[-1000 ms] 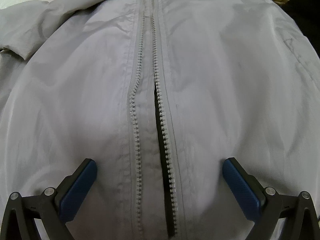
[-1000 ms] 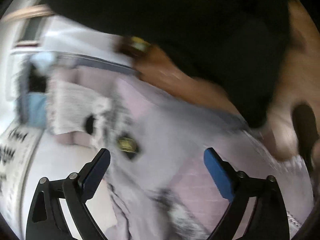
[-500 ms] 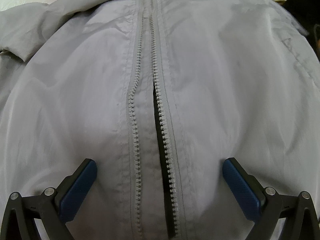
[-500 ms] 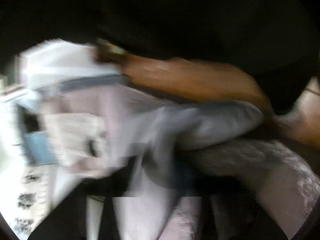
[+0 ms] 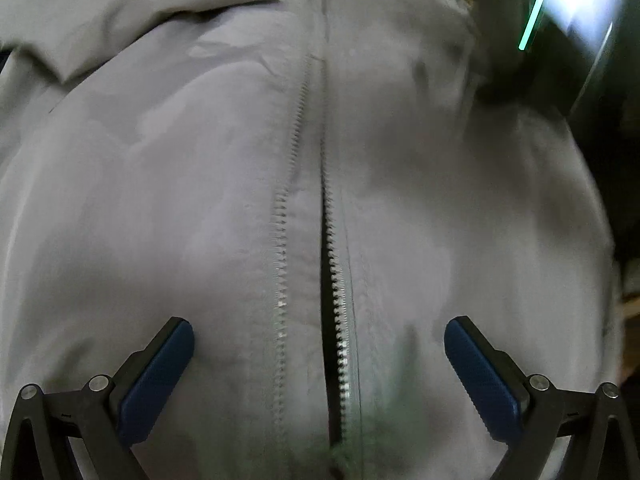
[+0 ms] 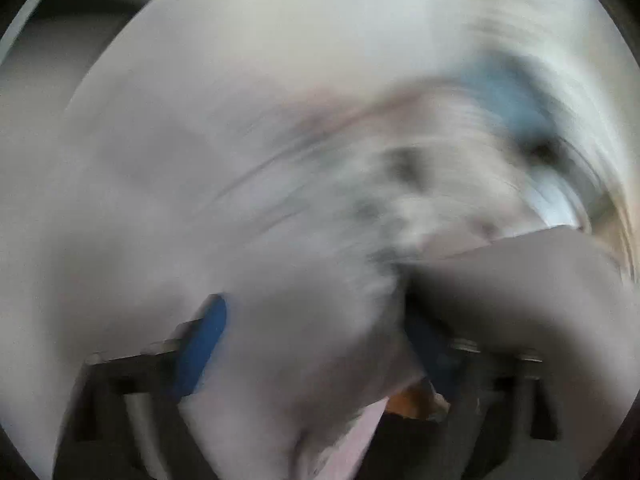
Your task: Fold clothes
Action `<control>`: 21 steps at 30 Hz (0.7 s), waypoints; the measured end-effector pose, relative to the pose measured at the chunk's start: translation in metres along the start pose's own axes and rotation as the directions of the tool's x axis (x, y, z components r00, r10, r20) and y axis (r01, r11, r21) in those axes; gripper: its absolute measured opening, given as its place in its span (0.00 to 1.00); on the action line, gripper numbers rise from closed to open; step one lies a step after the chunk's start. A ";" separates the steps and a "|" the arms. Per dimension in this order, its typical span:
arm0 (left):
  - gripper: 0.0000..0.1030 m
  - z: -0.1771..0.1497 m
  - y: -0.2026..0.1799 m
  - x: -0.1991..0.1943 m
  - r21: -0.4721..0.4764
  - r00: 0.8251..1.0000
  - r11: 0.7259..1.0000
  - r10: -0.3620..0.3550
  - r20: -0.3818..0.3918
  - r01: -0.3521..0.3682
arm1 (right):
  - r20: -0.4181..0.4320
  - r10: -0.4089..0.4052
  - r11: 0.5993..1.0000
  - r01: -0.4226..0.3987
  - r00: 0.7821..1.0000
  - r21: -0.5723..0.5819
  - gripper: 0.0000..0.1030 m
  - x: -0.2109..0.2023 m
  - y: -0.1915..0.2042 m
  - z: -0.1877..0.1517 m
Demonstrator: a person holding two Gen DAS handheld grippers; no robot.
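Observation:
A light grey zip jacket (image 5: 200, 220) lies front up and fills the left wrist view. Its zipper (image 5: 332, 272) runs up the middle, parted near me. My left gripper (image 5: 318, 356) is open just above the jacket's lower front, one blue pad on each side of the zipper. The right wrist view is heavily blurred. My right gripper (image 6: 320, 344) stands open, with grey fabric (image 6: 304, 332) between its blue pads (image 6: 204, 344). A grey fold (image 6: 520, 284) covers most of the right pad.
A dark area with a bright streak (image 5: 572, 4) lies past the jacket's far right edge. A folded grey sleeve or collar (image 5: 120, 12) lies at the far left. A blue blurred shape (image 6: 504, 92) shows in the right wrist view.
The left gripper has stayed open over the zipper while the view darkened and shifted slightly. The right gripper swung fast from facing the person's arm to low over grey fabric.

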State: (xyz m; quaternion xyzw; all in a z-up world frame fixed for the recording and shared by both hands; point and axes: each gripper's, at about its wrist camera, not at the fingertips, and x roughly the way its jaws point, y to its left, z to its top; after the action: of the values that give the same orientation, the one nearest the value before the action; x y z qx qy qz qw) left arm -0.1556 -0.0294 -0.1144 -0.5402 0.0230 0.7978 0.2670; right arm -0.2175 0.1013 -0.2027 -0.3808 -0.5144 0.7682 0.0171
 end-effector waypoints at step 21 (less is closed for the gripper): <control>1.00 -0.023 0.165 -0.131 -0.235 0.944 0.972 0.101 0.314 -0.026 | -0.119 0.455 0.504 -0.145 0.883 0.852 0.68 0.064 -0.119 -0.104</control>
State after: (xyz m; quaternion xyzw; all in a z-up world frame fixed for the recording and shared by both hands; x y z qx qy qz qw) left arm -0.1745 -0.2313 -0.0510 -0.4277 -0.0950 0.8812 0.1774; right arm -0.2439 0.2647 -0.1623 -0.5343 -0.0099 0.8332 0.1422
